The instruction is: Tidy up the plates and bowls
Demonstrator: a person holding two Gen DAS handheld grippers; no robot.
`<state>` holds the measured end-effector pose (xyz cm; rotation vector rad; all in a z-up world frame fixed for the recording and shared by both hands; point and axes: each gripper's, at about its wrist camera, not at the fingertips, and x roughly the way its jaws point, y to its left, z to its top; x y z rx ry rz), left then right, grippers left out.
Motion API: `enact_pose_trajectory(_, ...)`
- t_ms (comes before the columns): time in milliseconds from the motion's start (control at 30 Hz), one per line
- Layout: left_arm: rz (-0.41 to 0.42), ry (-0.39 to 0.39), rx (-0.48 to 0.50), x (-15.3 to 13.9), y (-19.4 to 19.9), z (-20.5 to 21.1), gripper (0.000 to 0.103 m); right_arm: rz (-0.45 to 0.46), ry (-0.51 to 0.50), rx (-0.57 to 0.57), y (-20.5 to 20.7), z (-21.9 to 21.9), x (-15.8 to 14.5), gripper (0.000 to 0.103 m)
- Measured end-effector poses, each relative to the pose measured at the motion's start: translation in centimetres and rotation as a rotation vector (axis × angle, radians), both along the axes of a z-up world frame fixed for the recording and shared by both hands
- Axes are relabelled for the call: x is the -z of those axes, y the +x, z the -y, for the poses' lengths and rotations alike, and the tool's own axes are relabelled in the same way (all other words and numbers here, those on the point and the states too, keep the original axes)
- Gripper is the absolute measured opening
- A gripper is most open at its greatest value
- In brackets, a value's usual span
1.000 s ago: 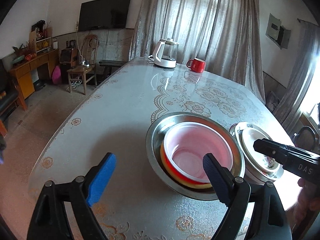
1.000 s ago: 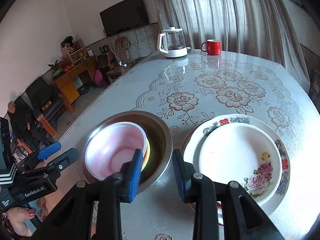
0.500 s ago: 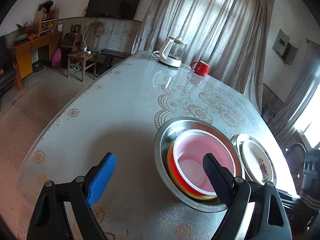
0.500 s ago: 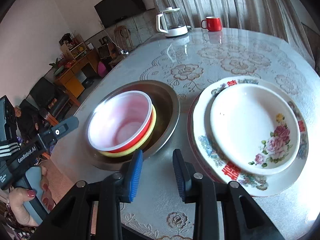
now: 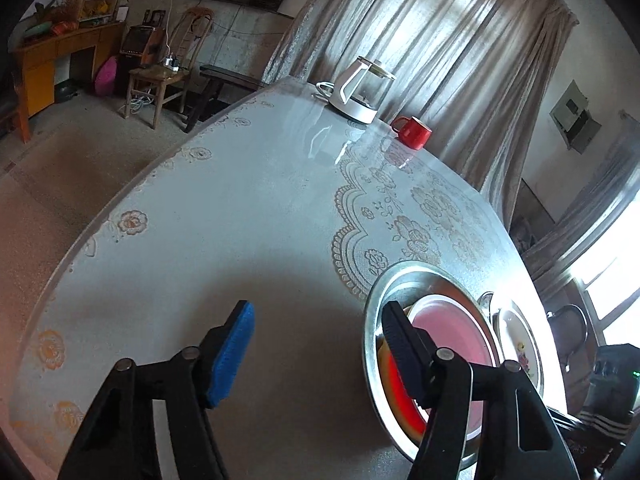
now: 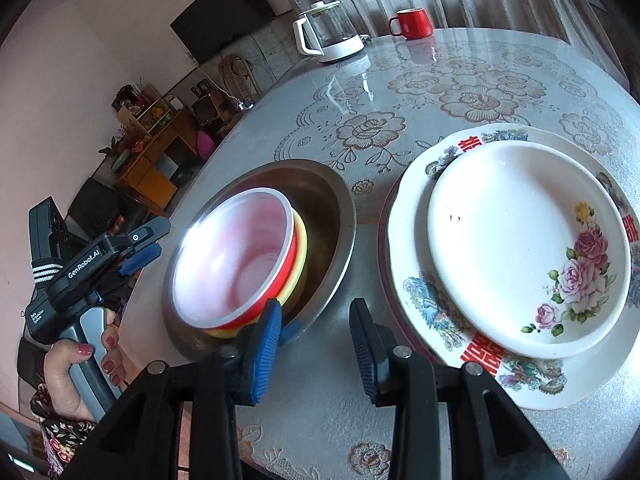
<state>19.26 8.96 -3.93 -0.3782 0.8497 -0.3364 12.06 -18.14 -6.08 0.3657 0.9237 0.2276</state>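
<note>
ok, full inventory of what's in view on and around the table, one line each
steel basin: 1, silver, near table edge
plastic bowls: at least 2 nested, red-pink over yellow, inside the basin
plates: 2 or more stacked, white floral, beside the basin
kettle: 1, white and clear, far end
mug: 1, red, beside the kettle
table: 1, lace-pattern cover
TV: 1, black, on wall
left hand-held gripper: open, jaws just closing, nothing between
right hand-held gripper: open, empty, in front of basin and plates
</note>
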Motion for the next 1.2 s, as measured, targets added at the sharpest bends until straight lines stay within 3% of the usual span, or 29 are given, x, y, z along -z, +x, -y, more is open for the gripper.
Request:
enact_pose_trajectory(133,-0.002,0.023,0.081,0.4,0.0,1.1,0.053,-0.01,0.016,-0.007,0.6,0.1,0.3,0.034)
enact_pose_trajectory(367,-0.013,0.086,0.152,0.8,0.3,2.4,0.048,-0.019,0.024,-0.024,1.3,-0.2,0.5,0.028)
enact_pose_trajectory(567,-0.036,0.05,0.156,1.0,0.6,2.2,0.048,-0.018,0.016,-0.031,1.9,-0.3,0.3,0.024)
enact_pose_trajectory(667,-0.054,0.003,0.166,1.1,0.5,2.0,0.04,-0.024,0.024,-0.031,2.1,-0.2,0.3,0.024)
enact_pose_trajectory(800,-0.033,0.024,0.178,0.8,0.2,2.5,0.035,-0.032,0.031,-0.029,2.4,0.0,0.3,0.024)
enact_pose_trajectory(1033,0.017,0.131,0.177,0.2,-1.0,3.2,0.035,-0.046,0.048,-0.017,2.8,0.2,0.3,0.024)
enact_pose_trajectory(1200,0.029,0.156,0.18,0.0,-1.5,3.3,0.034,-0.046,0.043,-0.017,3.5,0.2,0.2,0.024)
